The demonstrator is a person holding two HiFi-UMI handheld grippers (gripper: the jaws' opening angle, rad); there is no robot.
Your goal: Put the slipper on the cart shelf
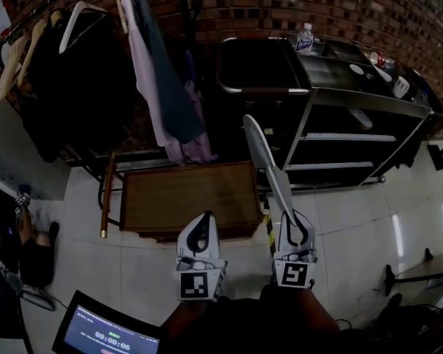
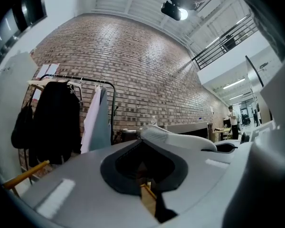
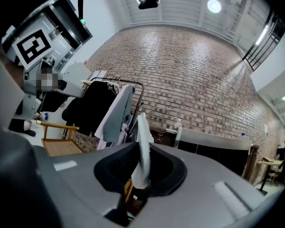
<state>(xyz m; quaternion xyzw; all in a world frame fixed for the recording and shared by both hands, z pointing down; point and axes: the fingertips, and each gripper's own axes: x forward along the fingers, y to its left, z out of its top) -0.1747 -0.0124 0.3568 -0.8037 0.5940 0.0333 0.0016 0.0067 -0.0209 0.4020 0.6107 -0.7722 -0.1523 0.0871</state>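
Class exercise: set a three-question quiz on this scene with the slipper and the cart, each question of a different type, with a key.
1. Which gripper holds the slipper? A left, B right, C neither.
2. True or false: the slipper already lies on a shelf of the cart.
3. Fill in: on the cart's top stands a clear plastic ____.
Key: 1 B, the right gripper; 2 false; 3 bottle.

The black cart [image 1: 354, 124] at two o'clock carries a water bottle [image 1: 304, 38] and what look like white dishes [image 1: 400, 87] on top, while a low wooden counter [image 1: 184, 198] stands on the tiled floor [image 1: 354, 227] at seven o'clock.
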